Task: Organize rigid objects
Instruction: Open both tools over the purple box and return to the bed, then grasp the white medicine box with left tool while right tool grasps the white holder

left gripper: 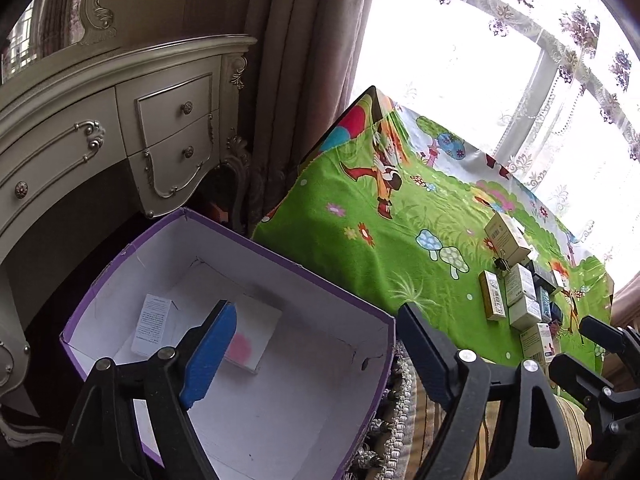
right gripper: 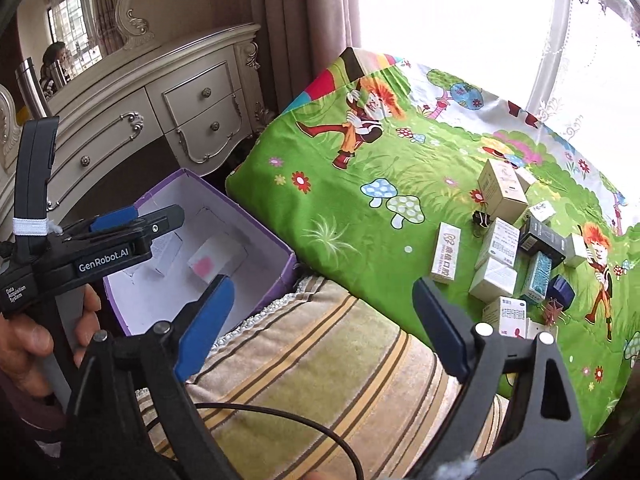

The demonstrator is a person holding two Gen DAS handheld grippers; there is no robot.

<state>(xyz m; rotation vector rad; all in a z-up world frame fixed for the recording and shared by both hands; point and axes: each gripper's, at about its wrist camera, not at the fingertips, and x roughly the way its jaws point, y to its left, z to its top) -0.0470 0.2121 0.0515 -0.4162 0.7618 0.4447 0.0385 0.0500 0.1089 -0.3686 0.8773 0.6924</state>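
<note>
A purple box (left gripper: 120, 264) with a white inside stands beside the bed; it also shows in the right wrist view (right gripper: 276, 240). Two flat white packets lie in it, one with a pink spot (left gripper: 256, 336) and one with small print (left gripper: 154, 324). Several small cartons (right gripper: 500, 240) lie in a cluster on the green cartoon bedspread (right gripper: 340, 220), also in the left wrist view (left gripper: 516, 292). My left gripper (left gripper: 312, 328) is open and empty above the box's near rim; it shows in the right wrist view (right gripper: 140, 216) too. My right gripper (right gripper: 320, 300) is open and empty over a striped cushion (right gripper: 320, 360).
A cream dresser (left gripper: 120, 120) with drawers stands behind the box. Curtains (left gripper: 304, 60) and a bright window are behind the bed. A black binder clip (right gripper: 480, 220) and a dark blue cap (right gripper: 560, 288) lie among the cartons. A black cable (right gripper: 280, 416) crosses the cushion.
</note>
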